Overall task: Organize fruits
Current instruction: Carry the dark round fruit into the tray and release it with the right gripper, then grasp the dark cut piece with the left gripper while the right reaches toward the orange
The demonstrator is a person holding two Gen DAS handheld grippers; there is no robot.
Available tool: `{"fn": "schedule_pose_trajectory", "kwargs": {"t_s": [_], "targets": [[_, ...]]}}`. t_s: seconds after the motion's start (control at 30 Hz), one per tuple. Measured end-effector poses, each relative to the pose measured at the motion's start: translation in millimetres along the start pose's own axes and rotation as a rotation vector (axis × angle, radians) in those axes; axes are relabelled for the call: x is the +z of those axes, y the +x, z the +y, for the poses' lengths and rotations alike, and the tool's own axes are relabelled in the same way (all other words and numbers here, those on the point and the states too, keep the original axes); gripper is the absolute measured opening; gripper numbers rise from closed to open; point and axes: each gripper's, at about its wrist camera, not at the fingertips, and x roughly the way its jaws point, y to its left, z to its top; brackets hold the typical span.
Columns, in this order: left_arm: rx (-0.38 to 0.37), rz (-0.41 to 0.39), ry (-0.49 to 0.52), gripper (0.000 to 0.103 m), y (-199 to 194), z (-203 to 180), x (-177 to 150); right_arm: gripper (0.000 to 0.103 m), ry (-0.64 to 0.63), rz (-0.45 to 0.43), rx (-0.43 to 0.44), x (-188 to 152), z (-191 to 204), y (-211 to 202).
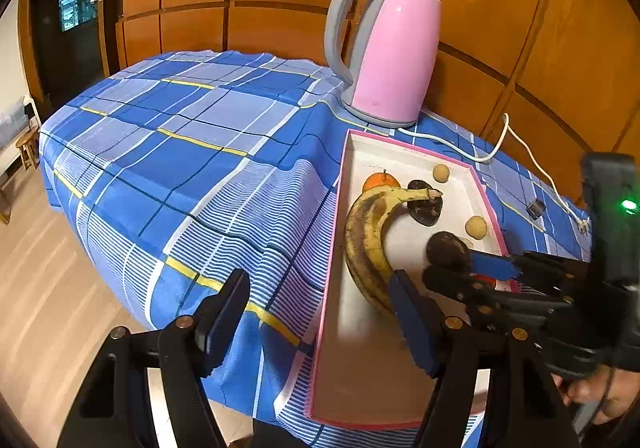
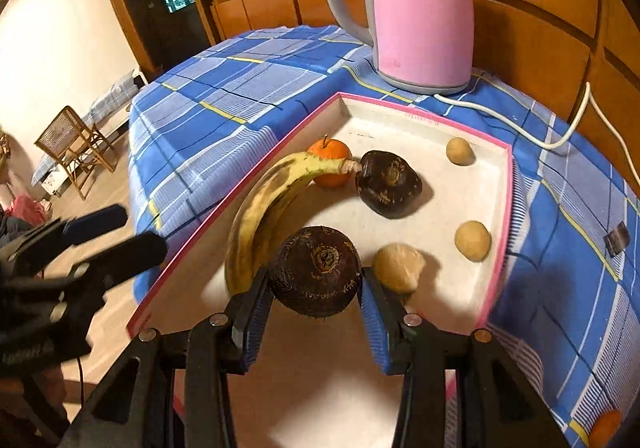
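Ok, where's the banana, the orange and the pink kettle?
banana [image 2: 260,207], right wrist view, middle of its yellow curved body.
orange [image 2: 334,151], right wrist view, its top near the stem.
pink kettle [image 1: 396,59], left wrist view, middle of its pink side.

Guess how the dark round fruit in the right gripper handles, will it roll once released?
The dark round fruit looks roundish with a flat top, so it may roll briefly. Its rough skin probably grips the right gripper pads well. The tray rim should stop it.
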Motion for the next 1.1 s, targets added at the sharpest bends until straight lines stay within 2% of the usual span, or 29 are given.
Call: {"fn": "schedule_pose_trajectory", "kwargs": {"t_s": [0.17,0.33,0.57,1.1], "targets": [[-0.001,0.008,0.002,0.072,2.2,0.2,-1.0,0.045,0.028,0.035,-0.007,5.5,-4.6,18.7],[-0.001,0.007,0.004,0.072,1.8,-1.7,-1.4,0.048,0.043,0.016,0.001,3.3,-4.9,14.8],[-0.010,-0.002,0.020,0.072,-2.6,-9.0,-1.5,0.048,0.067,-0.052,-0.009,-5.9,-9.5,-18.3],[-0.041,-0.025,0.102,0.072,-14.3,-37.0,-4.3,0.048,0.143,-0.138,-0.121,-49.8,-24.3,-76.8]]}}
